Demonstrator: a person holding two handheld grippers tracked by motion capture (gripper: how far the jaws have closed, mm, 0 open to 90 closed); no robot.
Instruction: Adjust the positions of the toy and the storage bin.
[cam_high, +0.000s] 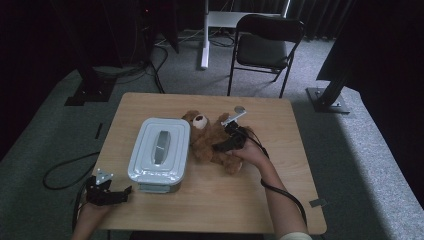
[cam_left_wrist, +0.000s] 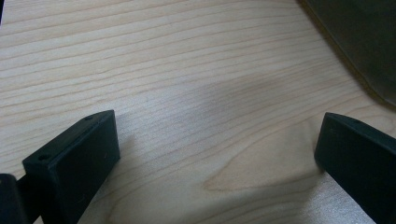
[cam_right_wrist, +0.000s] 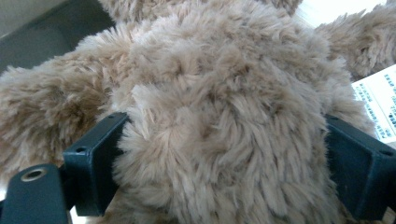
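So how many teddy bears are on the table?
1. The brown teddy bear lies in the middle of the table, right beside the lidded white box, with the right gripper around its body. The box's lid is on, so anything inside is hidden.

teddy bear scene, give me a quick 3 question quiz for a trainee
1. True or false: the right gripper has its jaws on either side of the bear.
2. Which stands left of the bear in the high view? A) a lidded box B) a bowl C) a book
3. Fill in: the left gripper has its jaws spread over bare ____.

Key
1. True: the jaws flank the bear's fur in the right gripper view, though how tightly they press cannot be told.
2. A: the box has its lid on.
3. Table: only wood grain lies between its jaws.
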